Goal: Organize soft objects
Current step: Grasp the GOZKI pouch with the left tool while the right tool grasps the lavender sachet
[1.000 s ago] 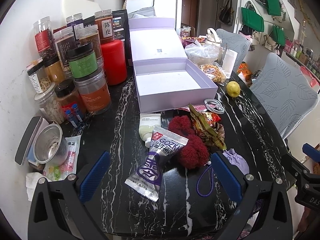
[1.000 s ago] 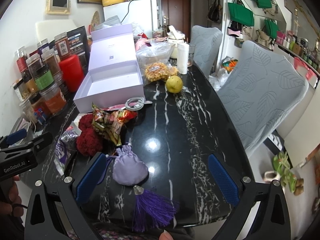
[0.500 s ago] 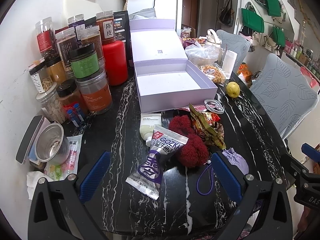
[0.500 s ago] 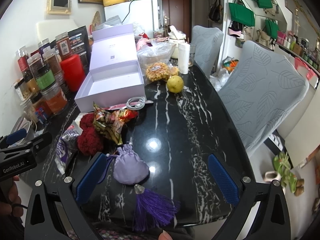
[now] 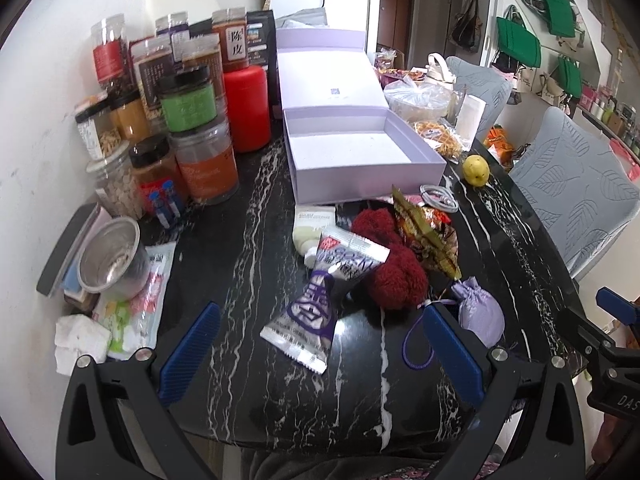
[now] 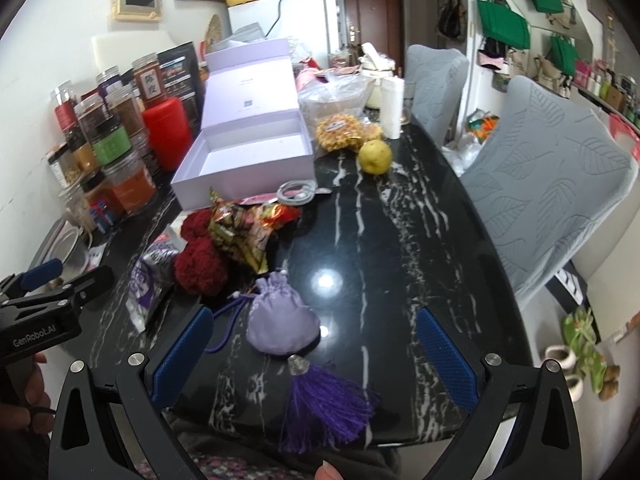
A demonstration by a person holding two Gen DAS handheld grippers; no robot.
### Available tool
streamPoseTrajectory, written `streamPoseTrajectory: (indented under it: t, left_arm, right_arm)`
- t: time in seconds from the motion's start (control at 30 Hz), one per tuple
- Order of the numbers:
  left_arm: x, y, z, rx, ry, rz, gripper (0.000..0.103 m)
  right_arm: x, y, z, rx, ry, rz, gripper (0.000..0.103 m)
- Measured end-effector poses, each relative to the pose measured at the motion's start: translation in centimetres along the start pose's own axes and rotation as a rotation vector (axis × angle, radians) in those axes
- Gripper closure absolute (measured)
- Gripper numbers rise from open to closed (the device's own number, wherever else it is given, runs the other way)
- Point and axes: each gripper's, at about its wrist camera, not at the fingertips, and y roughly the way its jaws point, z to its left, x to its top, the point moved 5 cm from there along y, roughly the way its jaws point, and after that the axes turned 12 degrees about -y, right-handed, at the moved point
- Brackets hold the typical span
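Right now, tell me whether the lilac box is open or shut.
Open: the lilac box has its lid standing up behind it, and its inside looks empty.

We see a home dining room: a marble table [image 6: 400, 248], covered chairs [image 6: 552, 184], a fridge [image 6: 304, 16], spice jars [image 5: 192, 96], and hanging bags [image 6: 502, 26].

cluttered black marble table [image 6: 400, 248]

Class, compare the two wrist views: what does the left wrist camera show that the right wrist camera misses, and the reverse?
Only the left wrist view shows the white tube and crumpled tissue. Only the right wrist view shows the purple tassel and the green shoes. Both show the open lilac box, red fluffy item, lilac pouch and yellow fruit.
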Motion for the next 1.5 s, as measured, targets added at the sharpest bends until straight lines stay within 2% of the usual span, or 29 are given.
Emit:
streamPoseTrajectory:
  t: [0.2, 0.43, 1.03, 1.27, 1.5]
  left_arm:
    - [-1.0, 0.7, 1.0, -0.010, -0.033, 0.040, 0.000]
    - [-2.0, 2.2, 1.5, -0.019, -0.025, 0.076, 0.000]
    - [-1.6, 9.0, 1.6, -0.036, 0.009, 0.166, 0.000]
    - [-1.5, 12.3, 1.6, -0.004, 0.030, 0.225, 0.001]
    - [-0.8, 13.8, 0.7, 0.008, 0.086, 0.224, 0.002]
  right_arm:
    - [-0.6, 0.7, 0.8, 0.049, -0.006, 0.006, 0.000]
    - [-1.6, 2.5, 1.7, 0.094, -0.006, 0.044, 0.000]
    - [-2.0, 8.5, 2.3, 0.117, -0.014, 0.124, 0.000]
    - [-1.5, 10.5, 2.6, 0.114, -0.036, 0.171, 0.000]
    - [-1.4, 12.3, 1.8, 0.119, -0.010, 0.216, 0.000]
